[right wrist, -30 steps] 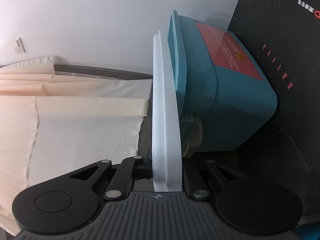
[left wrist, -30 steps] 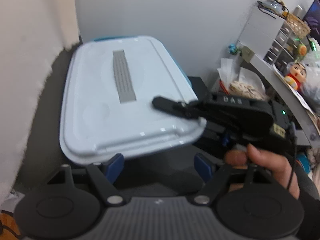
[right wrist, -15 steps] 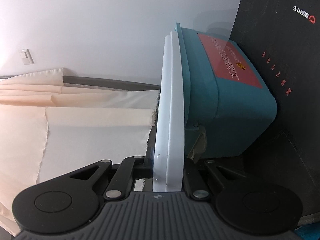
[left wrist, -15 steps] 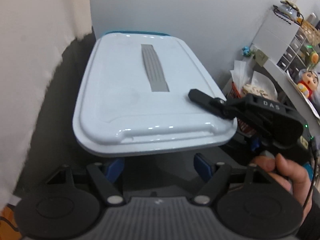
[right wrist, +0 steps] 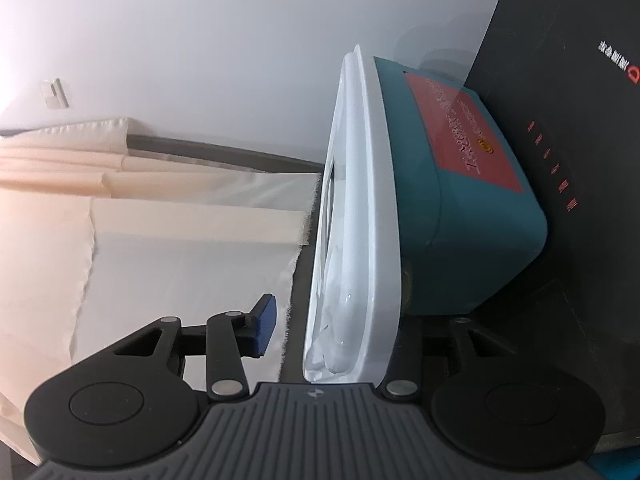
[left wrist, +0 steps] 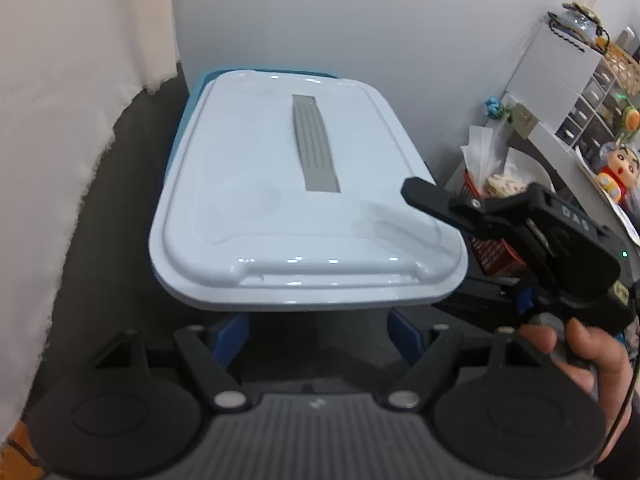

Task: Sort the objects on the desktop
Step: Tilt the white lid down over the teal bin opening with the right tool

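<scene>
The white lid (left wrist: 304, 208) lay on the teal box (right wrist: 472, 216); the right claw (right wrist: 332, 328) was opening around its edge, the left claw (left wrist: 320, 326) was held spread.

right gripper (right wrist: 332, 320) jaws opening around the white lid (right wrist: 360, 216) on the teal box (right wrist: 460, 232)

White lid (left wrist: 280, 200) flat atop teal box (right wrist: 472, 216)
</scene>
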